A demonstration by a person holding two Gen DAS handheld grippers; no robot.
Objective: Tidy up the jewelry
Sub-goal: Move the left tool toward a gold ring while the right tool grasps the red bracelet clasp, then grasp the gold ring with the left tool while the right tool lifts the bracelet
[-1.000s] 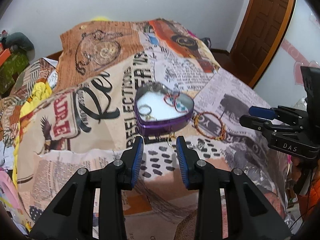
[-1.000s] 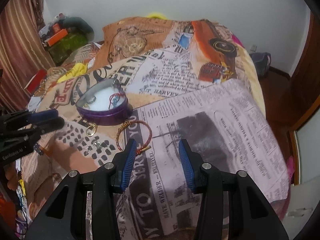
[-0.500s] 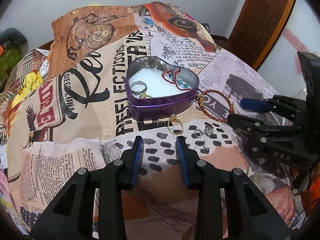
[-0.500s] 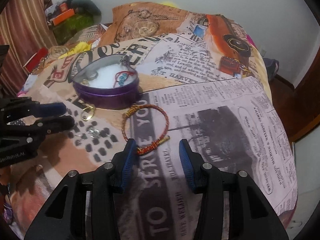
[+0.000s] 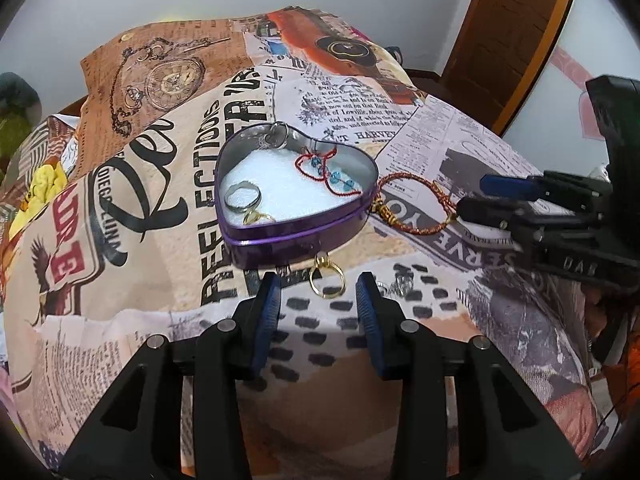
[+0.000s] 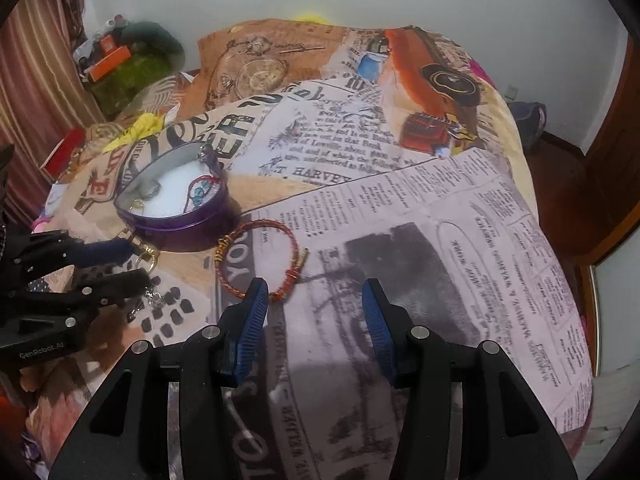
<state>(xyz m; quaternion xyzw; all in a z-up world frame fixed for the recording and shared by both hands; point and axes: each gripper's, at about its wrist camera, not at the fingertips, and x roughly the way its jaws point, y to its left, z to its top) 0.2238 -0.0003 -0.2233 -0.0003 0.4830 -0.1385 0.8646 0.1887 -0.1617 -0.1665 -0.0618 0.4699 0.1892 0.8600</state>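
1. Your left gripper [image 5: 318, 286], its blue-padded fingers spread apart and empty, hangs low over the bed [image 5: 152, 240], which is covered in a newspaper-print blanket.
2. A small gold ring [image 5: 327, 279] lies on the blanket between those fingertips, just in front of a purple heart-shaped metal tin [image 5: 294, 200].
3. Inside the tin, on white padding, rest a silver band ring [image 5: 242, 197], a gold ring [image 5: 259, 217] beside it, a red cord bracelet with blue beads [image 5: 326, 172], and a silver stone-set ring [image 5: 278, 136] propped at the notch of the heart.
4. Your right gripper [image 6: 315, 300], fingers also parted and holding nothing, sits close to the blanket; a red-and-gold braided bangle [image 6: 260, 260] lies flat just ahead of its left fingertip, beside the tin.
5. Small silver earrings [image 6: 154, 299] lie on the dotted patch of blanket near your left gripper's tips.
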